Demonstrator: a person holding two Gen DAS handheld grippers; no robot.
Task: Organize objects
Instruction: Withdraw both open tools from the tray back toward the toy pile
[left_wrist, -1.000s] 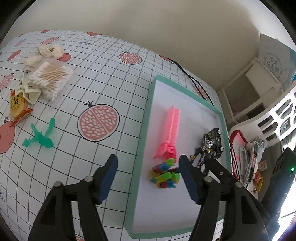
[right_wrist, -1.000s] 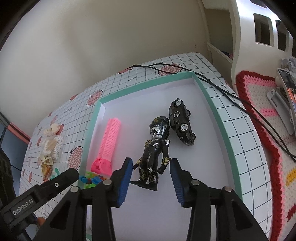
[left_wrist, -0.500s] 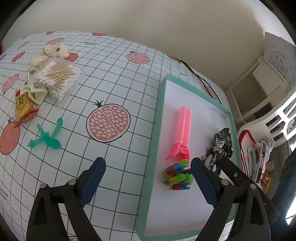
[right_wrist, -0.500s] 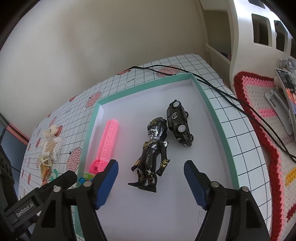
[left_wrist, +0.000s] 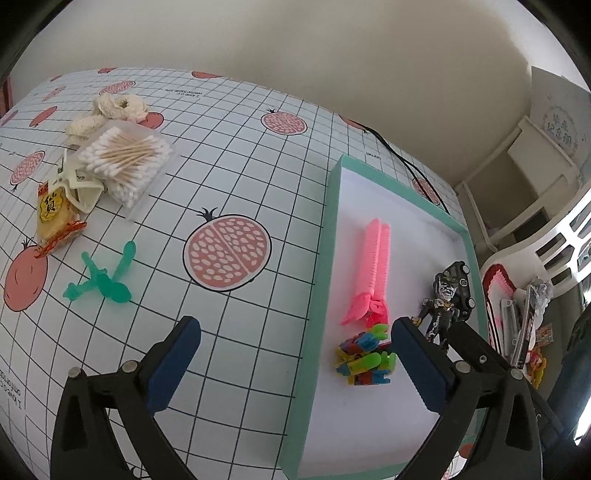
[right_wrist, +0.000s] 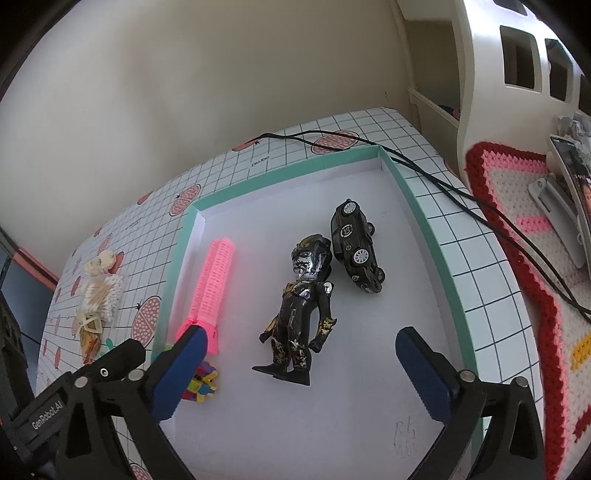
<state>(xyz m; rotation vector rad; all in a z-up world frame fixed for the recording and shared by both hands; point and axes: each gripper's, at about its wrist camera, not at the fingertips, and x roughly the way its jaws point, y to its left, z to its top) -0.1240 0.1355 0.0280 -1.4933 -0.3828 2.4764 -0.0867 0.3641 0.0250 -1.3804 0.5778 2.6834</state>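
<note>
A white tray with a teal rim (left_wrist: 321, 258) (right_wrist: 413, 206) holds a pink toothed clip (left_wrist: 375, 266) (right_wrist: 216, 288), a small multicoloured block toy (left_wrist: 364, 354) (right_wrist: 201, 384), a black and gold figure (right_wrist: 303, 302) (left_wrist: 441, 310) on its back, and a black toy car (right_wrist: 354, 247). My left gripper (left_wrist: 295, 332) straddles the tray's left rim, jaws opening wide, gripping nothing. The block toy lies just inside its right finger. My right gripper (right_wrist: 301, 336) hovers over the tray, jaws opening, with the figure's legs lying untouched between the fingers.
On the pomegranate-print cloth left of the tray lie a green plastic piece (left_wrist: 99, 280), a box of cotton swabs (left_wrist: 125, 155), a cream claw clip (left_wrist: 79, 188), a snack packet (left_wrist: 51, 218) and crochet flowers (left_wrist: 118, 105). A black cable (right_wrist: 443, 184) runs past the tray's far corner beside a crochet mat (right_wrist: 517, 221).
Both grippers' jaws have spread from fairly narrow to wide. The right gripper's fingers moved away from the figure's legs. The figure, car and other toys have stayed where they were.
</note>
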